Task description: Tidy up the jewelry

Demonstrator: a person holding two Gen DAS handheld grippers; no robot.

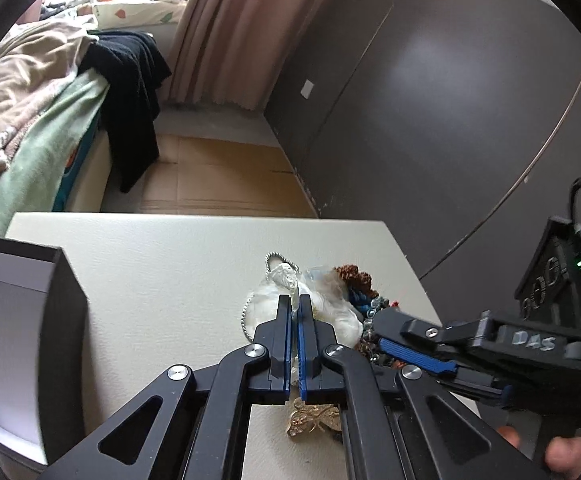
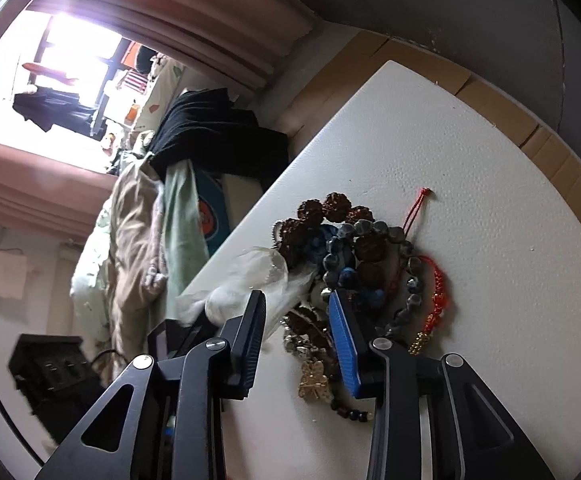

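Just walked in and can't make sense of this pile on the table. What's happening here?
A person is sorting jewelry with a handheld gripper in each hand. The left gripper is shut on a clear plastic bag at the edge of a heap of beaded bracelets on the white table. The right gripper hovers open over the same heap, holding nothing. A gold butterfly brooch lies loose nearby, and an open box waits at the left.

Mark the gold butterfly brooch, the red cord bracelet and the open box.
gold butterfly brooch (image 2: pixel 313 383), right wrist view, on its centre body.
red cord bracelet (image 2: pixel 439 293), right wrist view, on the knotted stretch.
open box (image 1: pixel 60 320), left wrist view, on its dark outer wall.
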